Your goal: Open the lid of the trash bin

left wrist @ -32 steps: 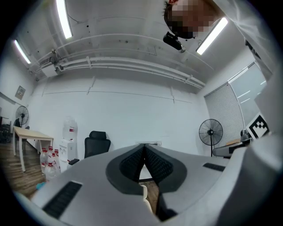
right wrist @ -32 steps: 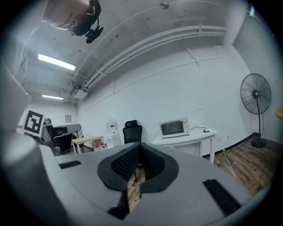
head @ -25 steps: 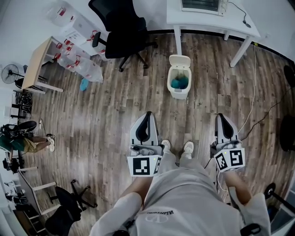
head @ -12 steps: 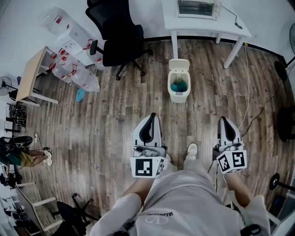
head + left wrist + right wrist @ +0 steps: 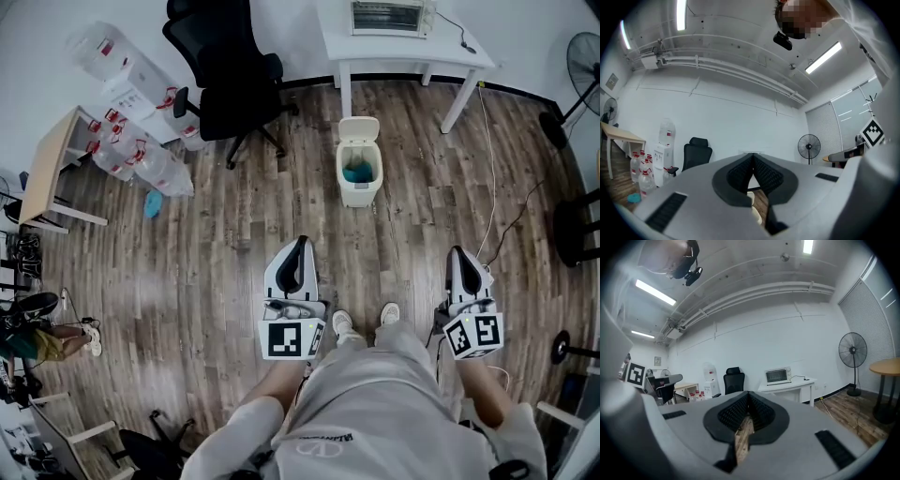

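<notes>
The cream trash bin (image 5: 359, 174) stands on the wood floor in front of the white table, its lid (image 5: 358, 129) tipped up at the back and something blue-green showing inside. A sliver of the bin (image 5: 753, 207) shows under the left jaws in the left gripper view. Both grippers hang well short of the bin, near the person's feet. My left gripper (image 5: 300, 242) is shut with nothing in it, tips meeting (image 5: 753, 155). My right gripper (image 5: 458, 251) is shut and empty too (image 5: 747, 393).
A white table (image 5: 403, 42) with a toaster oven (image 5: 392, 15) stands behind the bin. A black office chair (image 5: 228, 80) sits to its left, water bottles (image 5: 141, 155) and a wooden desk (image 5: 45, 171) further left. A cable (image 5: 487, 206) trails on the floor at right, near a fan (image 5: 578, 56).
The view has drawn back a little from the bin, which now sits smaller and slightly left. Both grippers stay shut and low near the feet.
</notes>
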Motion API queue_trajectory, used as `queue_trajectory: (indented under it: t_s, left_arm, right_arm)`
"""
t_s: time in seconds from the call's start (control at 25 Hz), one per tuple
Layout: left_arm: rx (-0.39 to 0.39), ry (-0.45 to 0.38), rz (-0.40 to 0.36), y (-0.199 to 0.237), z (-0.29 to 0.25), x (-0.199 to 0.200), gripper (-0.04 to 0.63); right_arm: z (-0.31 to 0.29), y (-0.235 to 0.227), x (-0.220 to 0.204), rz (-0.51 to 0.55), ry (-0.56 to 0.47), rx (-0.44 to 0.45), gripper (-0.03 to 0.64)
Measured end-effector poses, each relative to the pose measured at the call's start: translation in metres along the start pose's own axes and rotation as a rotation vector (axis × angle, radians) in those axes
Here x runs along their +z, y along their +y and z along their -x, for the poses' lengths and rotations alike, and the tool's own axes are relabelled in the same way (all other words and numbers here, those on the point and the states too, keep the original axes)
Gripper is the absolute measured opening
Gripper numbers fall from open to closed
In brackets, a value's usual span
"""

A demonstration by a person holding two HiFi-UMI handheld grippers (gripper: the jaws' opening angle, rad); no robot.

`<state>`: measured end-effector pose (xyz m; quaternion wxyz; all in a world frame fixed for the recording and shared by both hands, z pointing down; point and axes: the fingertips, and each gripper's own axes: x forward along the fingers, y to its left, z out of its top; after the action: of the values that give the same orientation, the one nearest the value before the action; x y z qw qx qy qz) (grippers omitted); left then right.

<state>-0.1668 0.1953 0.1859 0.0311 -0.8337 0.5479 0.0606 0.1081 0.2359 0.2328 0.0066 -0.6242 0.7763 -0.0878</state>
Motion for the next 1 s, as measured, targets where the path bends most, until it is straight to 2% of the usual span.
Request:
queue_trajectory:
  t_s: [0.28, 0.6, 1.0]
  left_arm:
    - [0.001, 0.010, 0.013, 0.000, 0.005, -0.007, 0.002]
    - [0.011, -0.040, 0.011, -0.036, 0.001, 0.012, 0.002]
    - [0.027, -0.023, 0.006, -0.052, 0.004, 0.012, 0.002]
  right_arm:
    - [0.008, -0.005, 0.007, 0.021, 0.006, -0.003, 0.015]
    - [0.019, -0.031, 0.016, 0.031, -0.001, 0.012, 0.015]
    - [0.030, -0.041, 0.011, 0.020, 0.022, 0.036, 0.014]
